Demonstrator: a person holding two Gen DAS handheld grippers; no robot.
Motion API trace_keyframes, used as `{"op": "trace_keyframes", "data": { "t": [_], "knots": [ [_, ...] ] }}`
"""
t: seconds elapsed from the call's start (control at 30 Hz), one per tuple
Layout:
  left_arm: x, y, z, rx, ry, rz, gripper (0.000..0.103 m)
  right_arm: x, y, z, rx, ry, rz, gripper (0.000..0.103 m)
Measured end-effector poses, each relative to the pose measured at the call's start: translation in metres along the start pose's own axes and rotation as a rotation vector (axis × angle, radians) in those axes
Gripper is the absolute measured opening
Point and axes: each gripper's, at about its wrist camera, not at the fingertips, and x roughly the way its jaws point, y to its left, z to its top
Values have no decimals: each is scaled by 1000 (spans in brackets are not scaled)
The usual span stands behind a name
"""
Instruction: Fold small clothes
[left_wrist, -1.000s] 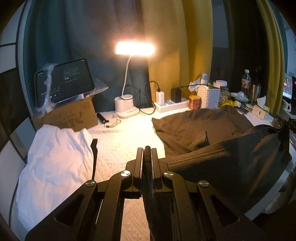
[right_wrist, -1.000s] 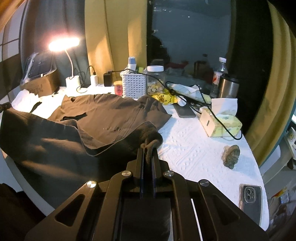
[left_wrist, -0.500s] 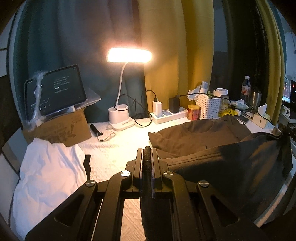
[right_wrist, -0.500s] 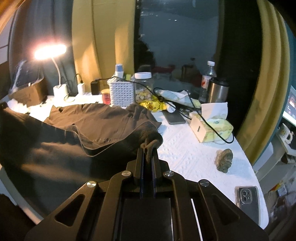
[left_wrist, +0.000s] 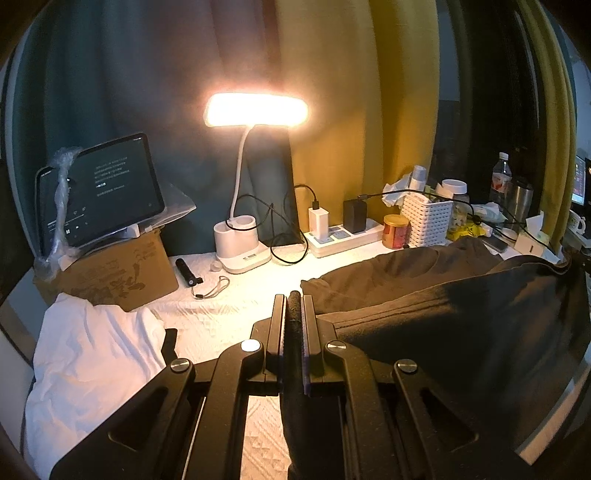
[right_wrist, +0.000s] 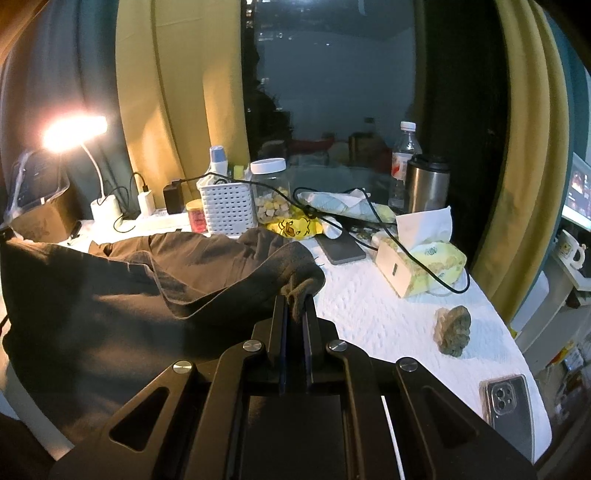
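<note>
Dark garment (left_wrist: 461, 314) lies partly on the white-covered table (right_wrist: 369, 306), near edge lifted and stretched between both grippers; first fold looks under way, not laid down, rest unfolded. Left gripper (left_wrist: 294, 306) pinched tight on one corner, right gripper (right_wrist: 295, 306) pinched on the bunched other corner. Both held low, pointing across the table. White cloth (left_wrist: 88, 362) crumpled at left, untouched.

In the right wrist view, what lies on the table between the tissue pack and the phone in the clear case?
A small brownish-green lump, unidentifiable, lies on the white tablecloth between the tissue pack and the phone in the clear case; otherwise bare cloth. Only the right wrist view shows it.
</note>
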Motion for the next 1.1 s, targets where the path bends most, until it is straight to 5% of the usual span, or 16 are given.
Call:
{"op": "trace_keyframes", "data": {
  "t": [1.1],
  "knots": [
    [111, 13, 52, 49, -6, 42, 5, 116, -17, 67, -8, 0, 18, 8]
  ]
}}
